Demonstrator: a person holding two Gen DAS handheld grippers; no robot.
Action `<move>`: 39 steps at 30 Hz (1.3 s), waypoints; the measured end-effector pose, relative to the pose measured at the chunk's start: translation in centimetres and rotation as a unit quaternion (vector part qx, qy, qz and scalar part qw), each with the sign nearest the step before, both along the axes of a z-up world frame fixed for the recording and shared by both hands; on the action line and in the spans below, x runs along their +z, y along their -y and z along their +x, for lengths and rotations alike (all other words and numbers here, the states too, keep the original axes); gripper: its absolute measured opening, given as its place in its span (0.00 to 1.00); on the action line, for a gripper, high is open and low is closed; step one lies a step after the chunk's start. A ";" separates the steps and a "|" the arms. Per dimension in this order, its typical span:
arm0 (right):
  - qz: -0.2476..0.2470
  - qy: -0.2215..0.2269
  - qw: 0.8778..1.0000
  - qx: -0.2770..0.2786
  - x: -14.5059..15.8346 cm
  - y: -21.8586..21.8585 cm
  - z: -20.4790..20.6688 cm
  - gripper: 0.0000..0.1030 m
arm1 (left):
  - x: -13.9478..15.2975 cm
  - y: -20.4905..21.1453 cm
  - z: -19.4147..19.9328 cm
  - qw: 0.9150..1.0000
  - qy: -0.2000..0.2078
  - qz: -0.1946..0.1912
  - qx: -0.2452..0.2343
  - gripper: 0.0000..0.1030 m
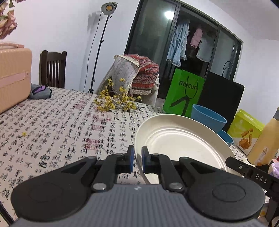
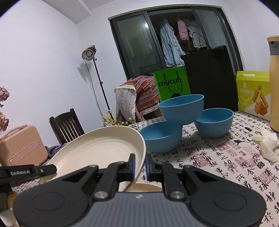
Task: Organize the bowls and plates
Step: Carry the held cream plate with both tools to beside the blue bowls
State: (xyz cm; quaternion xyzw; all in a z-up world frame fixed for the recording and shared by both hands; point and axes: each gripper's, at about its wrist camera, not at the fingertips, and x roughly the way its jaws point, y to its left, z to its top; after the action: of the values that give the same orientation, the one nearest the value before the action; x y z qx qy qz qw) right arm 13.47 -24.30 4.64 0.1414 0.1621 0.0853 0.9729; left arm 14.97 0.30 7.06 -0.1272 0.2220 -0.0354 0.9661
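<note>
Both grippers, left and right, clench opposite rims of the round cream plate; stacking it onto the lower cream plate likely needs level lowering.

Your left wrist camera sits just behind the left gripper, close above the table, looking slightly downward across it toward the floor lamp at 11 o'clock and the dark window at 1 o'clock. Your right wrist camera rides behind the right gripper, equally low and near, facing the same window at 12 o'clock. Both views share the cream plate, the blue bowls, the green bag and the lamp. Each camera catches the other gripper at its frame edge.
</note>
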 end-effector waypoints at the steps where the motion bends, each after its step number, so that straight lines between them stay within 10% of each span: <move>1: -0.001 0.000 1.000 -0.001 -0.1 0.1 -0.2 0.11 | -0.2 0.0 0.0 1.000 -0.002 -0.001 -0.002 0.09; 39: 0.001 -0.047 0.999 0.000 -4.4 3.3 -3.5 0.11 | -5.4 3.1 -3.5 0.998 -0.036 0.037 -0.045 0.10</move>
State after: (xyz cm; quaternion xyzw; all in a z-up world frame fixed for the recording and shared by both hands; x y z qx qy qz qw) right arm 9.98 -27.63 0.19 0.1461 0.2078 0.0788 0.9640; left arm 11.44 -2.76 1.66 -0.0823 0.2628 -0.0660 0.9591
